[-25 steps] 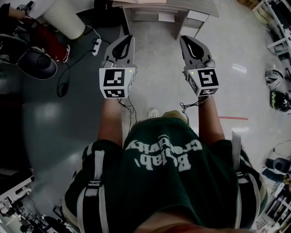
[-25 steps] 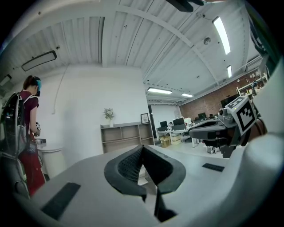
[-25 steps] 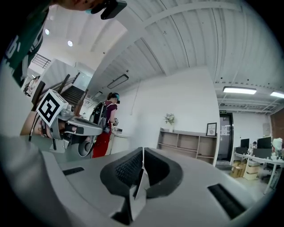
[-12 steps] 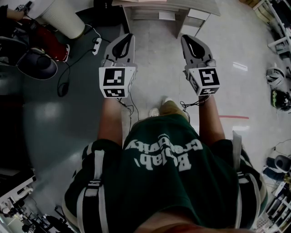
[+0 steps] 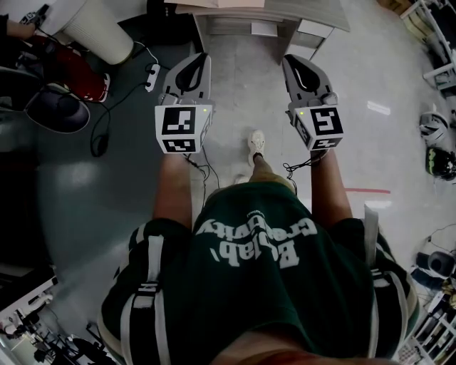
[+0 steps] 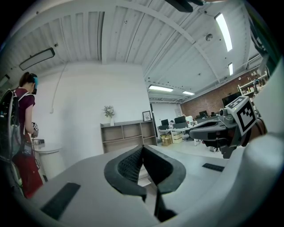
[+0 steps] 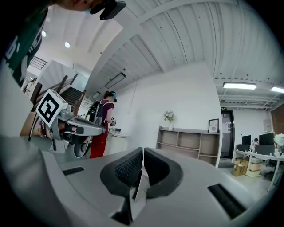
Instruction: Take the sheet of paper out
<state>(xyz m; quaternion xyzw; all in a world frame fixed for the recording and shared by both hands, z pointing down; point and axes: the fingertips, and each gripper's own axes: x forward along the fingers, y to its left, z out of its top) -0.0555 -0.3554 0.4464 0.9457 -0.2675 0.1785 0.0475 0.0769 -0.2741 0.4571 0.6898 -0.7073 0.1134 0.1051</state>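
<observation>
I see no sheet of paper that I can tell apart. A grey shelf unit stands ahead on the floor, and something pale and flat lies on its top at the picture's edge. My left gripper and right gripper are held side by side at waist height and point toward the unit, well short of it. Both are shut with nothing between the pads. The left gripper view shows its tips meeting, with the open shelves far beyond. In the right gripper view its tips touch too.
A white round stand and a person in red are at the left, beside a chair base. A power strip with a cable lies on the floor. My shoe is between the grippers. Clutter lines the right edge.
My foot has stepped forward into view between the grippers. The shelf unit has shifted slightly at the top. Both grippers keep their pose and stay shut.
</observation>
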